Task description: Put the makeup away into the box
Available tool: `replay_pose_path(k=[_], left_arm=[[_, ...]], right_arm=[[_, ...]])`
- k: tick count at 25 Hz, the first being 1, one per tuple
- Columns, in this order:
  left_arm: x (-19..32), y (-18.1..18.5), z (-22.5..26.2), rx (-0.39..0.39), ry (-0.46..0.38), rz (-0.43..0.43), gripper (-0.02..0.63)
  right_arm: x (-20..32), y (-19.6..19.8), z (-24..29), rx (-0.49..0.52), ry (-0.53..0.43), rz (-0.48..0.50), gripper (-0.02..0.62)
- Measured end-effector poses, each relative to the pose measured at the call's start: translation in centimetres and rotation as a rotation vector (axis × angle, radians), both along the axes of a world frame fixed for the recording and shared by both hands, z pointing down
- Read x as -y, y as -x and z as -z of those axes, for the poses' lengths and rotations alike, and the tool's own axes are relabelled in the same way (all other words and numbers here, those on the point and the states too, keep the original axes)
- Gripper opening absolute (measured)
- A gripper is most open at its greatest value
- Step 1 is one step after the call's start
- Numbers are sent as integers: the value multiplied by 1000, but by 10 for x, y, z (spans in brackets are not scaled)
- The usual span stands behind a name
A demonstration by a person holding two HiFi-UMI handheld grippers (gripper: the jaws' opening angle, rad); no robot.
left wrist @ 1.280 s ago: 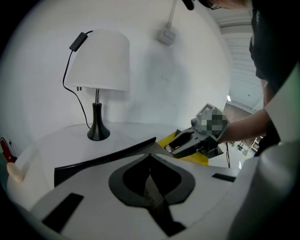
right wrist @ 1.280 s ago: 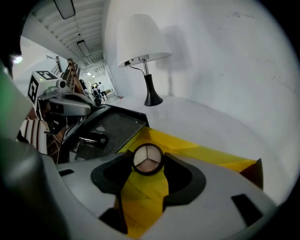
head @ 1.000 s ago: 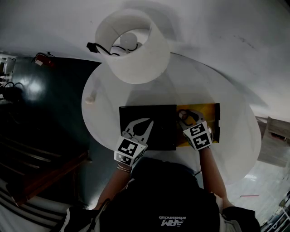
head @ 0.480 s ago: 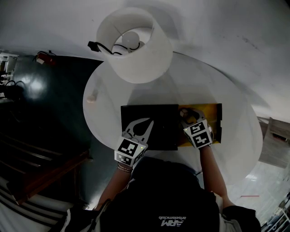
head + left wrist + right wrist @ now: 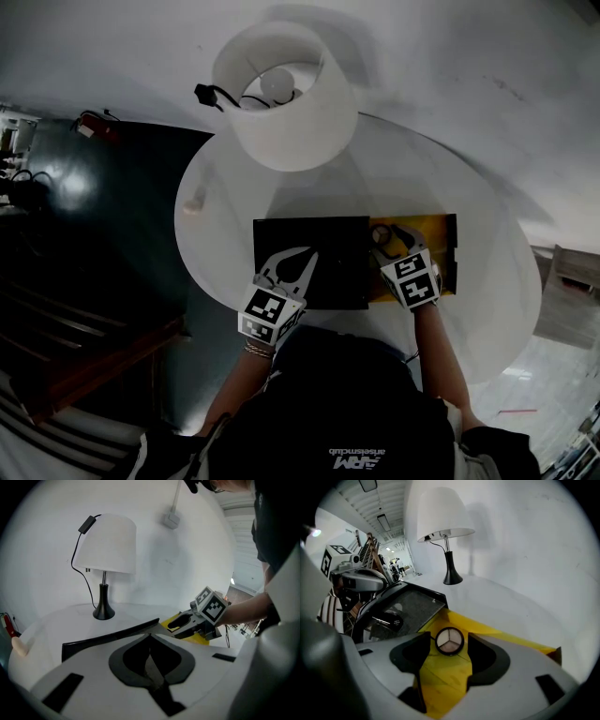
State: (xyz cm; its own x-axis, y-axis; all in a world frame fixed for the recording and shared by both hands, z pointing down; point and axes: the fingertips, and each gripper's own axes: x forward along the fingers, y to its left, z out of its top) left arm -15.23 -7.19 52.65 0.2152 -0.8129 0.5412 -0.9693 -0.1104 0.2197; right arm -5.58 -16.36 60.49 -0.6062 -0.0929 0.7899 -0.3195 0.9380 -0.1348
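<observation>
A box lies open on the round white table (image 5: 422, 178), with a yellow inside (image 5: 442, 242) (image 5: 440, 677) and a black lid (image 5: 319, 246) (image 5: 101, 639) (image 5: 410, 606). My left gripper (image 5: 307, 255) (image 5: 150, 637) is shut on the lid's near edge and holds it tilted up. My right gripper (image 5: 392, 234) (image 5: 449, 645) hangs open over the yellow inside, its jaws having just been opening. A round eyeshadow compact (image 5: 449, 641) (image 5: 381, 232) lies on the yellow floor between its fingertips, and the pads do not touch it. A black makeup item (image 5: 389, 620) sits in the lid's mesh pocket.
A white table lamp (image 5: 281, 94) (image 5: 105, 545) (image 5: 443, 515) with a black foot and cable stands at the table's far side. A small pale object (image 5: 195, 199) (image 5: 18, 645) lies near the table's left edge. Dark floor (image 5: 94, 244) lies to the left.
The right gripper's jaws stand a little wider round the compact. Both hands have otherwise kept their places, and the lid stays held.
</observation>
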Motion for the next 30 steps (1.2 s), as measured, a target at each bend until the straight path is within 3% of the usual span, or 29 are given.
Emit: replay_pose_path(k=[12,16,21,26,30], left_arm=[[-12,-19,14,6,-30,-52,18],[-20,-25,16,7,-36,-77,18],[-24,-30,20,15,-52,-98,18],[-25,-43,23,-41,-64,-160,20],[-20,-53,19,-35,-50,-205,20]], right_arm=[[-8,-31,40,27,-101,-93,244],[-14,-41,56,58,-134,-140,182],[-23,-47,72,98,-166,-176,153],[-37,-47,80,126,-157,-175,125],[-51,-48,89,176,-138,-150,53]])
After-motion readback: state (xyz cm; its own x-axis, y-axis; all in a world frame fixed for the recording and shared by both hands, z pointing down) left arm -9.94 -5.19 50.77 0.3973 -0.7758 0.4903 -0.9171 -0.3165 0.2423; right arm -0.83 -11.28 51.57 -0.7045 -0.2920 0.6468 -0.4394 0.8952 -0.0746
